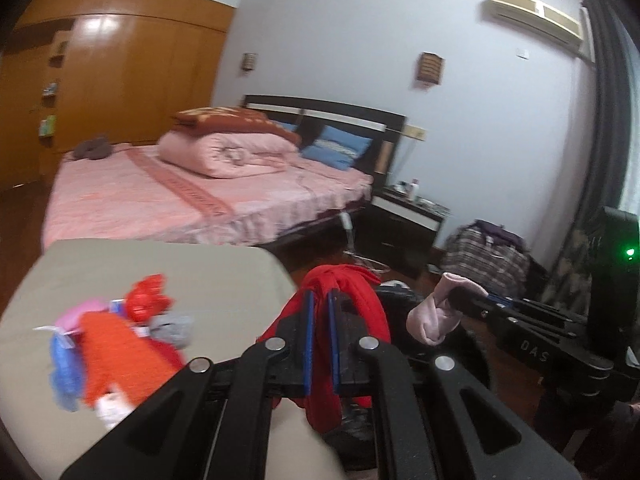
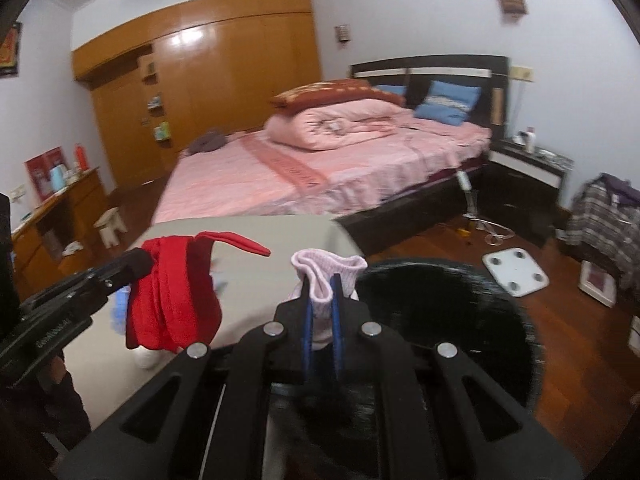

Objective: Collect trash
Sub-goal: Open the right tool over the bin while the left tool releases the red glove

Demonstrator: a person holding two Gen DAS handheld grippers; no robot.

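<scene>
The left tongs are pinching a limp red cloth at its fold, the right tongs a soft pink sock (light, floppy) — both sagging toward six o'clock.

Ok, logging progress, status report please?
Left hand-held gripper shut on red cloth. Right hand-held gripper shut on pink sock. Black bin below right, nothing blocking.

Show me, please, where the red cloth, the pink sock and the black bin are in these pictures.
red cloth [image 2: 172, 300]: right wrist view, middle of the hanging folds.
pink sock [image 2: 328, 276]: right wrist view, ribbed cuff above the fingers.
black bin [image 2: 452, 312]: right wrist view, dark interior beside the table.
</scene>
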